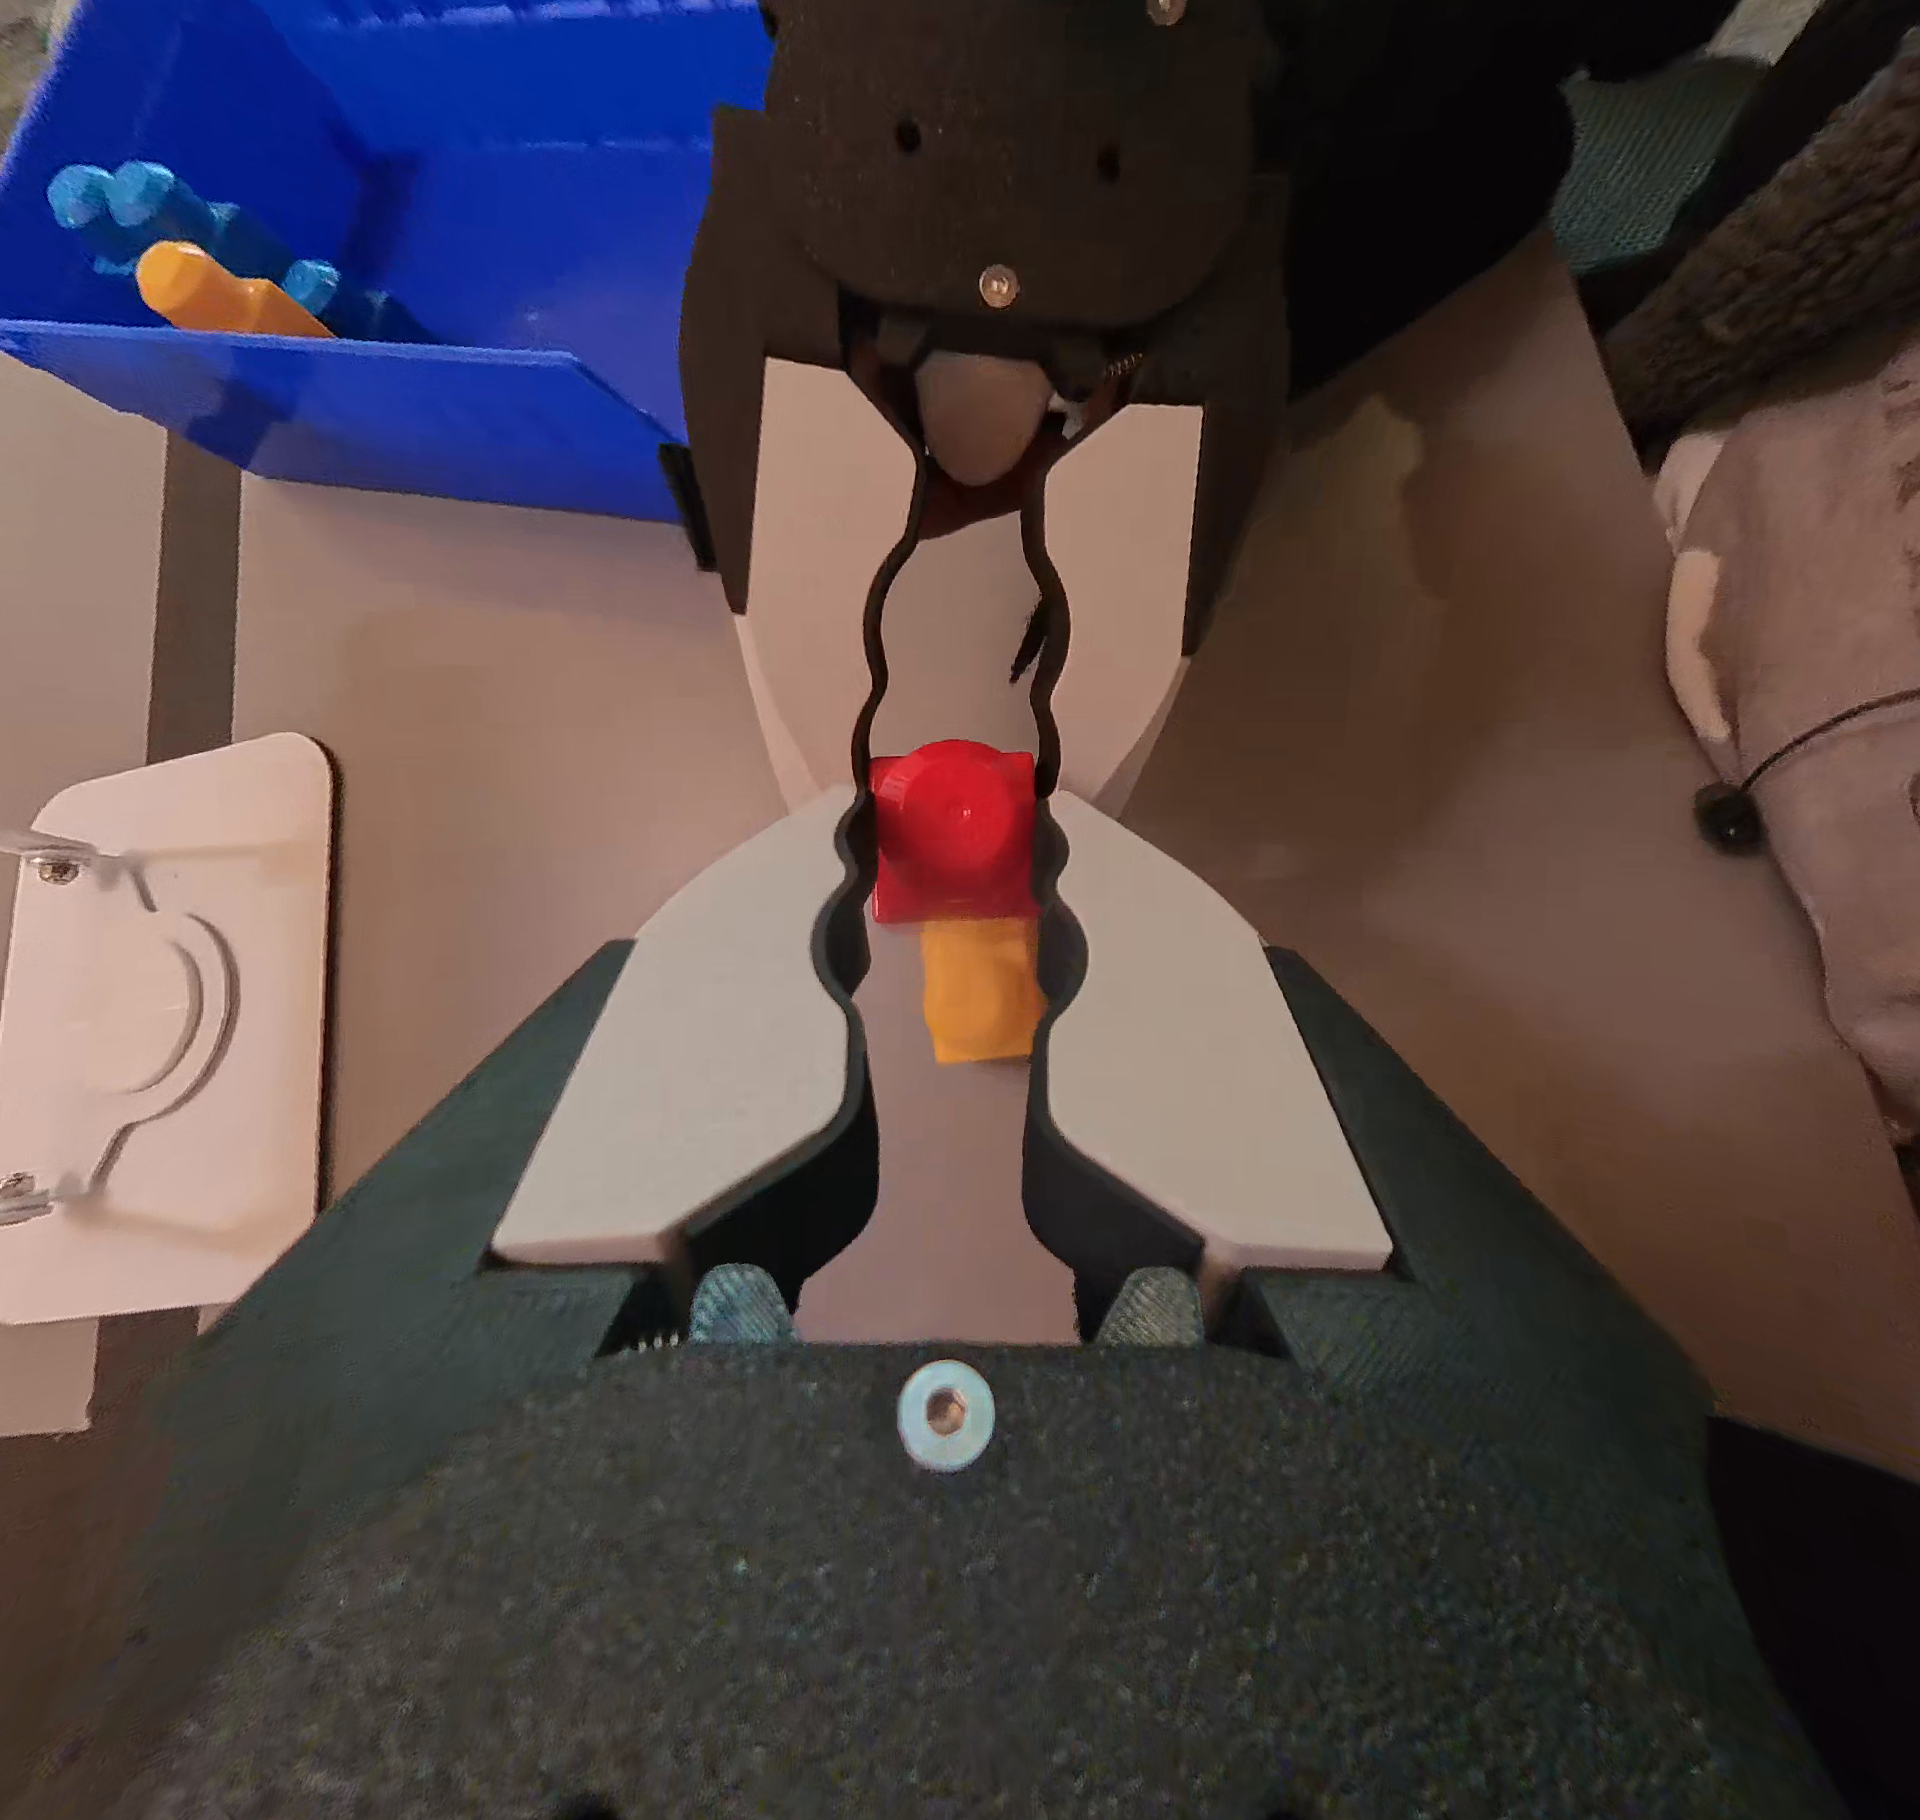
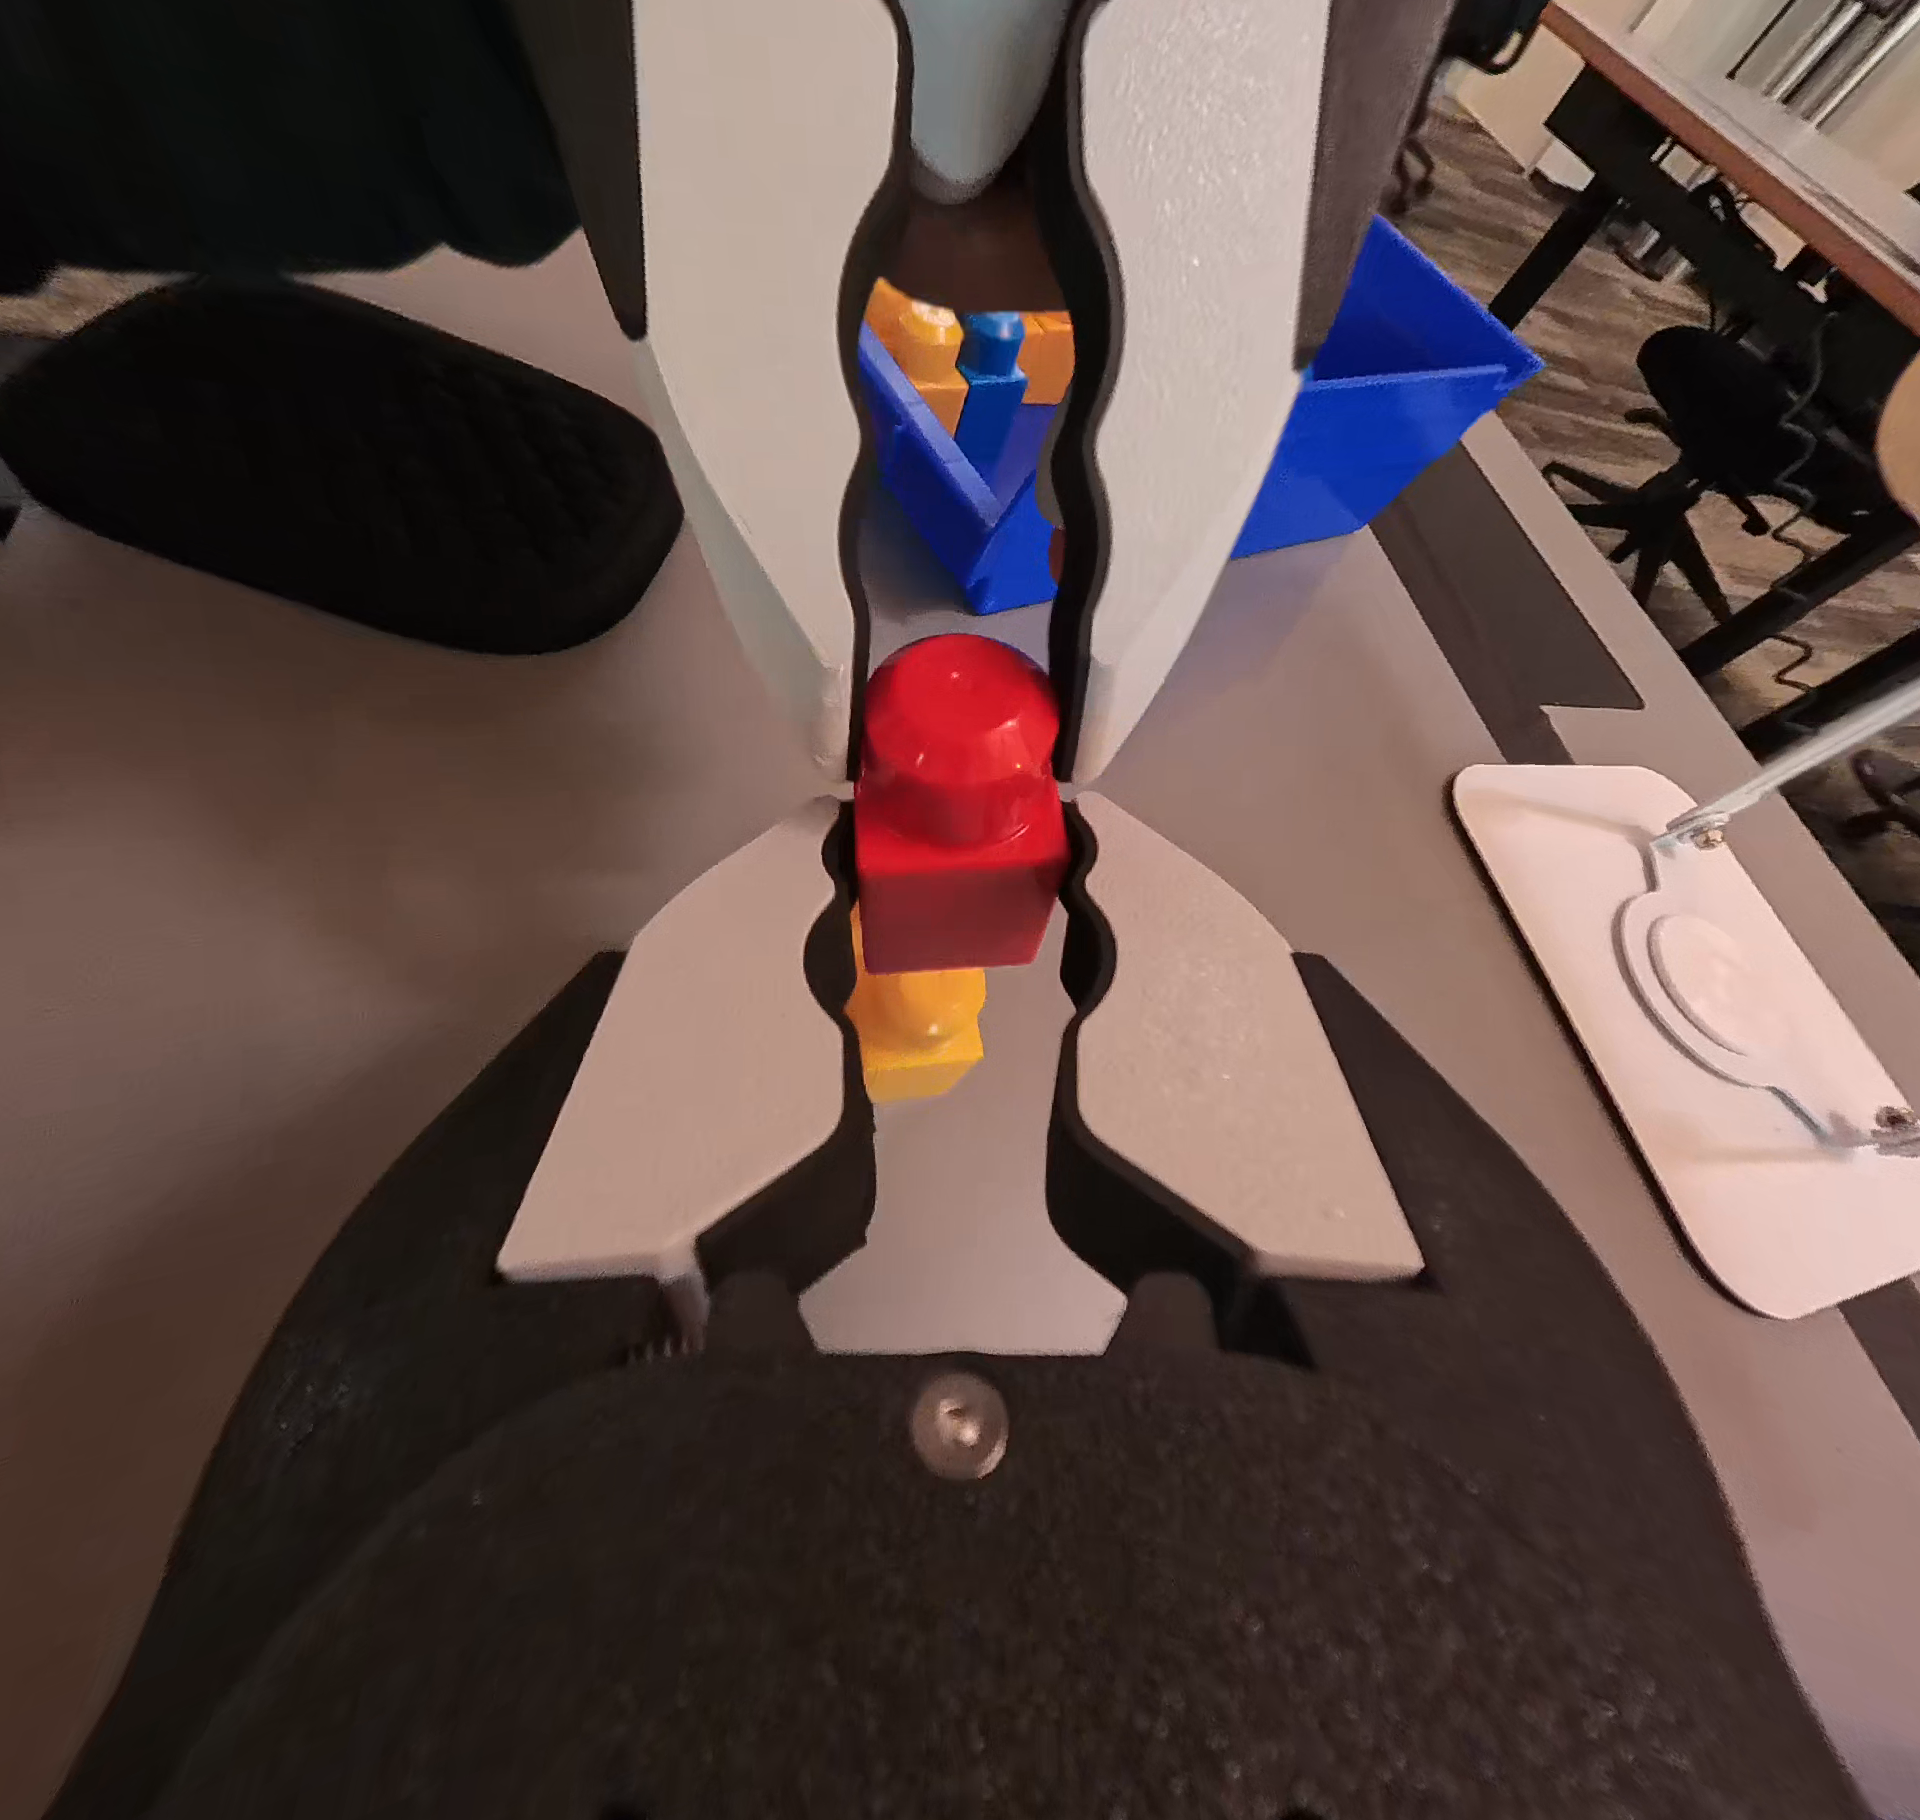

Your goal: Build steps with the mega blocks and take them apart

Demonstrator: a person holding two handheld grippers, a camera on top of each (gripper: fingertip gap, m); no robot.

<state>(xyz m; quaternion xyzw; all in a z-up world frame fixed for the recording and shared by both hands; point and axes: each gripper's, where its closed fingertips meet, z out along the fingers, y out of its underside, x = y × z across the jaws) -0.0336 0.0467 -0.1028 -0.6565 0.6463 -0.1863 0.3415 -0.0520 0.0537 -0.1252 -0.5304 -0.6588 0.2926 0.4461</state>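
My left gripper (image 1: 951, 835) fills the foreground of its own view, its white fingers (image 1: 727, 1032) closed on the sides of the red block (image 1: 951, 835). The red block is my landmark. Far left of it, at the edge of the surface (image 1: 499, 690), lies a white plate (image 1: 239, 1043) with a clear bracket screwed to it. Behind that and left of the red block stands the blue bin (image 1: 416, 420), holding blue and orange blocks (image 1: 197, 253). Directly under the red block sits a yellow block (image 1: 977, 1001), touching it; whether the two are pressed together I cannot tell. Opposite, my right gripper (image 1: 956, 773) meets the red block from the far side, tips touching mine.

In the right wrist view, my right gripper (image 2: 961, 840) likewise has its fingers (image 2: 675, 1074) clamped on the red block (image 2: 956, 835), with the yellow block (image 2: 920, 1038) below it. The bin (image 2: 1351, 440) stands behind the red block, the white plate (image 2: 1662, 1043) well to its right.
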